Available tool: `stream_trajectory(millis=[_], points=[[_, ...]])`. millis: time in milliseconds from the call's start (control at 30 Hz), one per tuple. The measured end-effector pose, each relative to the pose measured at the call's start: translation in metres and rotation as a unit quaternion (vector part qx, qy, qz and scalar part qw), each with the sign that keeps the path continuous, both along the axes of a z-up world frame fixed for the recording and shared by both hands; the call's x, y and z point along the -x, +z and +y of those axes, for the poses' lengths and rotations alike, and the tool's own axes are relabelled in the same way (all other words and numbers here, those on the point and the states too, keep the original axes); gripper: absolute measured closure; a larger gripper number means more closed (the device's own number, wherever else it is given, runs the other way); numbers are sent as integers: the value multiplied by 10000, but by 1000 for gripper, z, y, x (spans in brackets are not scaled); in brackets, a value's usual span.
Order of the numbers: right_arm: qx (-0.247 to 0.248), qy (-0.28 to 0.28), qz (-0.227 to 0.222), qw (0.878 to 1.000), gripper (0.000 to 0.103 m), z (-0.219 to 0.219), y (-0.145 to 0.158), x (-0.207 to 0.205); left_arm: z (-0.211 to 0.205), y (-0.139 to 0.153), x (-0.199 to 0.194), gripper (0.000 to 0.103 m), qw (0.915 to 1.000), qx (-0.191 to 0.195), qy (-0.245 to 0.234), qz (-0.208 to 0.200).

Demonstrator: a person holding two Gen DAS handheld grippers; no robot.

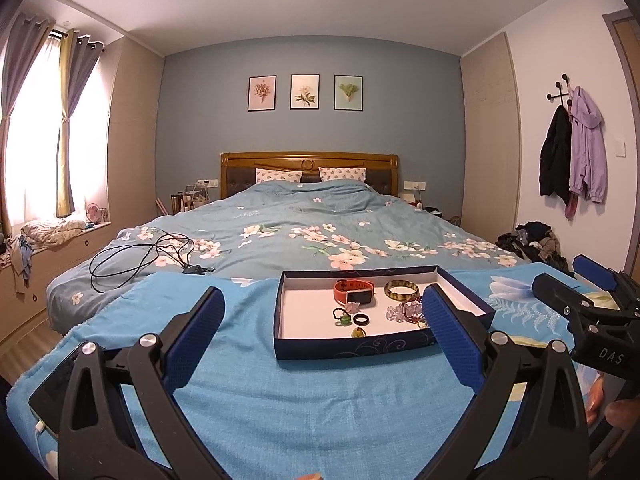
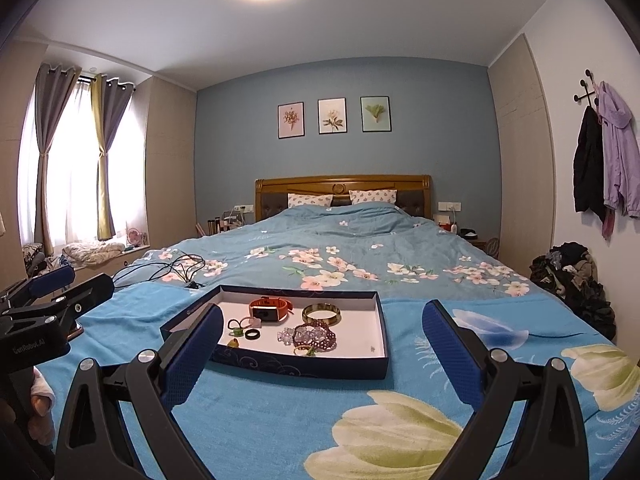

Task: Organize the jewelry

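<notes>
A dark blue tray [image 1: 352,349] [image 2: 300,365] with a white floor lies on a blue flowered blanket [image 2: 400,432] at the foot of the bed. In it are an orange watch [image 1: 354,294] [image 2: 270,307], a gold-brown bangle [image 1: 401,290] [image 2: 321,313], a black ring [image 1: 361,319] [image 2: 252,334], a green hair tie [image 1: 342,318] [image 2: 236,325], clear crystal beads [image 2: 286,336] and a purple bead bracelet [image 2: 316,336]. My left gripper [image 1: 322,292] [image 2: 76,280] hovers open before the tray's left side. Level with it, my right gripper [image 2: 324,310] [image 1: 576,280] is open before the tray's right side. Neither holds anything.
A black cable [image 1: 140,256] lies coiled on the duvet, left of and behind the tray. A phone [image 1: 52,394] rests on the blanket's near left corner. A clothes pile [image 2: 572,276] sits on the floor to the right. A hand [image 1: 616,412] grips the right tool.
</notes>
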State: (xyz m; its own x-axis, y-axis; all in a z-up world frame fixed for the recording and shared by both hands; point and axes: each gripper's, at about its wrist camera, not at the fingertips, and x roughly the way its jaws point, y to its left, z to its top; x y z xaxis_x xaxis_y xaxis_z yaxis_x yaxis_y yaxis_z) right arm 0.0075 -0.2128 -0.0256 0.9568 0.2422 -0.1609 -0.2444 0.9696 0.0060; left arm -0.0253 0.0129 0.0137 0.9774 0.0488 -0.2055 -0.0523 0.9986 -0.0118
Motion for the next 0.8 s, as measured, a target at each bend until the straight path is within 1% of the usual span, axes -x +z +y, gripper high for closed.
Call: stream_trajectory(millis=[800], points=[[-29, -55, -102, 9999, 7, -2, 1, 3, 2, 4, 8, 6, 9999, -17, 62, -120]])
